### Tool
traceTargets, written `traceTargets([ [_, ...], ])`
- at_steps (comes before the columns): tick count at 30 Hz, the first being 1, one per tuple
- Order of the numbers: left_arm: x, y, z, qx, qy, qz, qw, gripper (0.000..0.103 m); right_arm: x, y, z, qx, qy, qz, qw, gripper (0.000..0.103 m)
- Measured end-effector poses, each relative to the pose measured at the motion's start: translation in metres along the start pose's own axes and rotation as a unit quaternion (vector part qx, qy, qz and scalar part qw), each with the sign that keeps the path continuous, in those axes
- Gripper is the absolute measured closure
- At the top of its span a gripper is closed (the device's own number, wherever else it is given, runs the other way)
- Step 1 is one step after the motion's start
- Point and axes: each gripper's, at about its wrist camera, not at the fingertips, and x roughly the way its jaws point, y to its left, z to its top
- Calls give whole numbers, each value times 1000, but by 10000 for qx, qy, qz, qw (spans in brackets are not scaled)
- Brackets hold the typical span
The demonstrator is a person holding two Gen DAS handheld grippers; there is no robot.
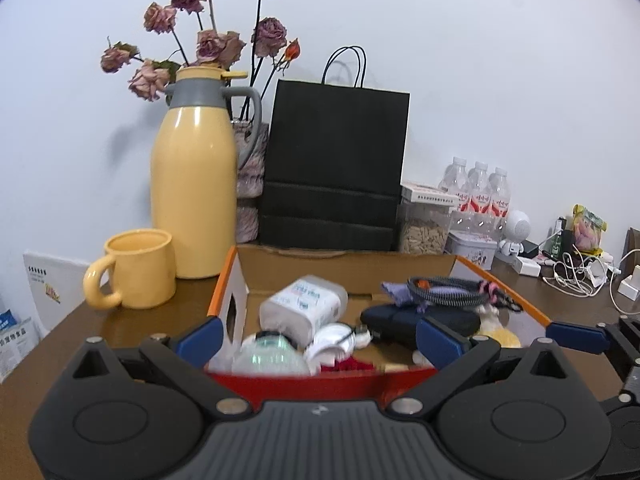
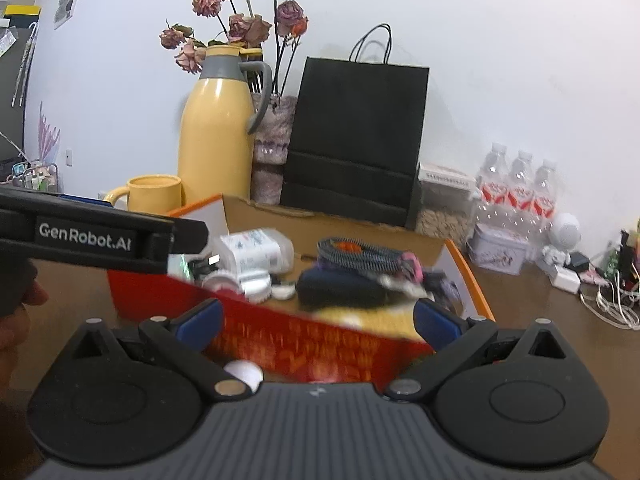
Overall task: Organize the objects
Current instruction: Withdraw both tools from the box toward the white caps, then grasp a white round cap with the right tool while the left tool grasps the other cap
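Left wrist view: left claw [image 1: 320,336] spread wide, empty, straddling cardboard box [image 1: 348,258] of clutter. Left of claw, yellow mug [image 1: 138,268], thermos [image 1: 194,196] close by box wall: knock-over risk. Ahead, black paper bag [image 1: 336,164]. Right claw [image 2: 318,320] likewise agape, nothing held; cable tangle [image 2: 612,300] far right could snag.

An open cardboard box [image 1: 240,280] with red and orange outer walls sits upright on the brown surface [image 1: 120,320], just in front of the black paper bag [image 1: 336,160]. Inside it lie a white tissue pack [image 1: 304,306] on the left, a dark blue case [image 1: 420,320] on the right, and a coiled striped cord [image 1: 448,294] on that case toward the bag. A clear bottle [image 1: 268,354] lies at the near wall.
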Motion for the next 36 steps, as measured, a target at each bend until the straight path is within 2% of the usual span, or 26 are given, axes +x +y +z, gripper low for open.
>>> traceTargets([
  [9,-13,2,-28,-176,333,112,9992,0,-10,-16,-27,222,564,100,9981,0],
  [17,-2,-5,-44,81,874,206,9959,0,11,-29,-40,638,1217,234,9902,1],
  [19,2,-6,-47,118,973,241,9949,0,18,-30,-39,681,1283,269,9890,10],
  [21,5,-7,-49,149,1070,284,9937,0,26,-29,-37,724,1341,316,9878,26],
  [23,9,-7,-51,153,1166,333,9925,0,35,-29,-35,786,1385,369,9866,36],
  [25,12,-5,-51,131,1239,326,9917,0,41,-27,-34,800,1375,421,9864,52],
  [26,13,-5,-52,125,1265,323,9914,0,42,-25,-33,781,1347,437,9868,66],
  [27,14,-5,-52,129,1290,321,9910,0,43,-24,-32,768,1324,487,9870,73],
  [30,15,-6,-53,149,1317,303,9907,0,41,-23,-31,756,1268,609,9872,73],
  [36,18,-12,-54,214,1341,349,9901,0,32,-27,-31,753,1111,590,9892,73],
])
